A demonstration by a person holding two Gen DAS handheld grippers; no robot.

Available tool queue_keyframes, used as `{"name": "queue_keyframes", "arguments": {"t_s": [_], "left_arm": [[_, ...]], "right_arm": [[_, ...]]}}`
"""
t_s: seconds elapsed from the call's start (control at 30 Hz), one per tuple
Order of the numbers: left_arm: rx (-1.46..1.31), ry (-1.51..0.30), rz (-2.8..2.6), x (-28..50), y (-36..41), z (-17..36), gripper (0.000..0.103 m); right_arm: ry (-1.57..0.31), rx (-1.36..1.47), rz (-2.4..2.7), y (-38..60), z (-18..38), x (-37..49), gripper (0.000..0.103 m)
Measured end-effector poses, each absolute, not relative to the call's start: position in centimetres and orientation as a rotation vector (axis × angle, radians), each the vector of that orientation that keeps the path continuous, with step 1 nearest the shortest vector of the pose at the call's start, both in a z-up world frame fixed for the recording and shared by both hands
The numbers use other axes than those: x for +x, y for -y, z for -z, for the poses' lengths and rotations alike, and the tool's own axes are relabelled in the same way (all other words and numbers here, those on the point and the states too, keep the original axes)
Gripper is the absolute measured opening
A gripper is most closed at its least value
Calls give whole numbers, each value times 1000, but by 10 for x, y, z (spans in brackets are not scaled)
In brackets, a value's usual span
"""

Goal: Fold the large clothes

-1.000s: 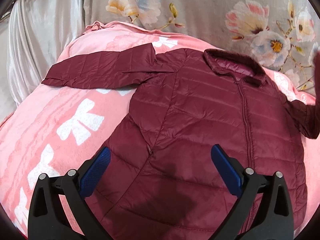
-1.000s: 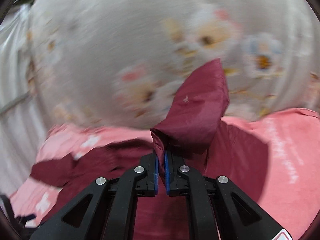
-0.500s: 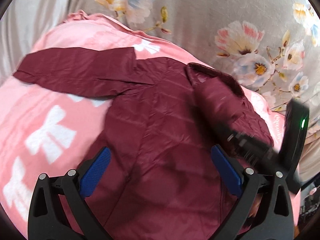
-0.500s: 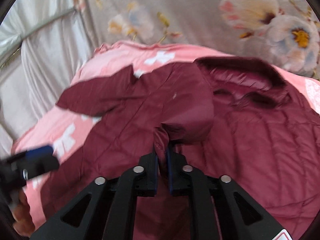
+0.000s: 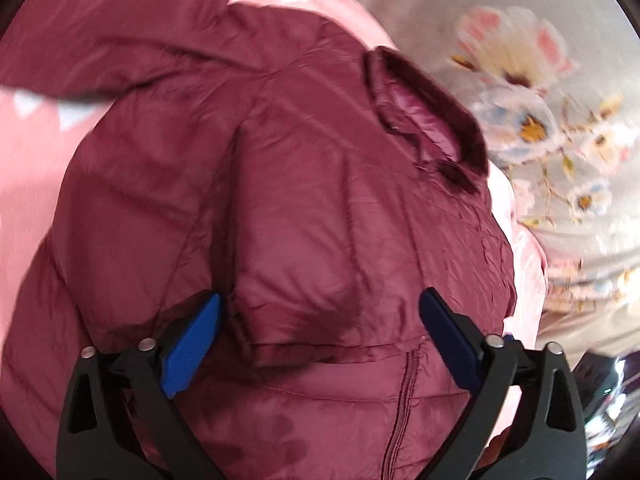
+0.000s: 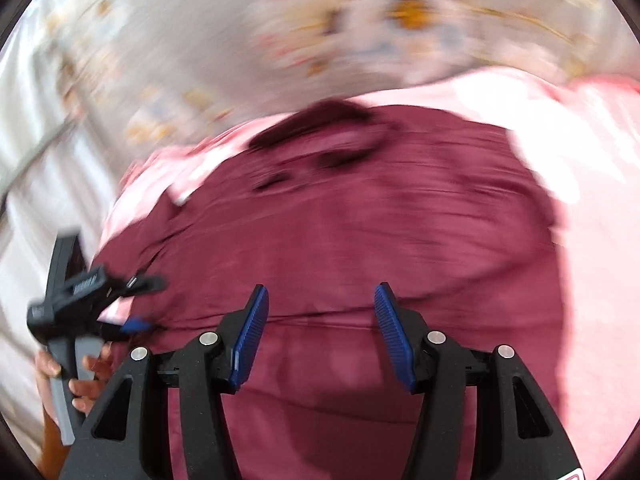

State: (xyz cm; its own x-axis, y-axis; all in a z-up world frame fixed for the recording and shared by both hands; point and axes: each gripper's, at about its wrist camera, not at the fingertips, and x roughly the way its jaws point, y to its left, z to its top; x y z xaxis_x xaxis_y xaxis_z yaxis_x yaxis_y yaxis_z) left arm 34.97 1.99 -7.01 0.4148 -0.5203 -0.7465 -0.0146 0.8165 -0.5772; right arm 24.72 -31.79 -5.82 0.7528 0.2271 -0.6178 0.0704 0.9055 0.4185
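Nearest to us, our right gripper [image 6: 322, 336] had its jaws partway apart; they had just been opening, and nothing sat between the blue pads, which hovered over the maroon puffer jacket [image 5: 280, 220]. We judged that was the point of it: the sleeve [image 5: 320, 248] had been let go so it could lie folded across the jacket's chest. Our left gripper [image 5: 320, 344] had its jaws nearly at full spread, having just narrowed a touch, also holding nothing; the sleeve's cuff [image 5: 332, 350] lay flat right between the pads, untouched. We took that wide stance as readiness to press or straighten the fold, though that was only our guess.

Beyond the cuff, the sleeve ran up toward the jacket's collar [image 5: 424, 116], which faced away from us. To the collar's left, the other sleeve [image 5: 120, 36] lay stretched out over the pink blanket [image 5: 28, 168] on the bed, not yet folded in. Past the collar, the floral bedding [image 5: 540, 80] rose behind. The right view was blurred, so finer detail escaped us.
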Motion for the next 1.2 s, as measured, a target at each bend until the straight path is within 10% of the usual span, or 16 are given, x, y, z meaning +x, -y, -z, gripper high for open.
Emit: {"name": "queue_keyframes", "arguments": {"t_s": [0.27,0.53,0.6,0.67,0.7,0.9,1.2], "left_arm": [[-602,-1093,295,342,-36,73,88],[-529,-1067,378,362,-12,54,6],[-482,-985,369,364,-14,28,4],[-449,-901,363,365,-19,0,3],[-426,-866,357,364,-21,-11,3],[-242,-800,264,371,-21,-8,3],[-158,-930,207,389,-5,82,3]], "right_arm": [[-696,641,45,403,81,231,56],[-687,782,53,430,98,260,56],[-686,807,63,437,100,270,52],[-667,821,62,441,96,277,6],[-647,823,53,442,89,279,3],[-448,666,40,415,35,254,2],[-751,489,213,402,99,289,1]]}}
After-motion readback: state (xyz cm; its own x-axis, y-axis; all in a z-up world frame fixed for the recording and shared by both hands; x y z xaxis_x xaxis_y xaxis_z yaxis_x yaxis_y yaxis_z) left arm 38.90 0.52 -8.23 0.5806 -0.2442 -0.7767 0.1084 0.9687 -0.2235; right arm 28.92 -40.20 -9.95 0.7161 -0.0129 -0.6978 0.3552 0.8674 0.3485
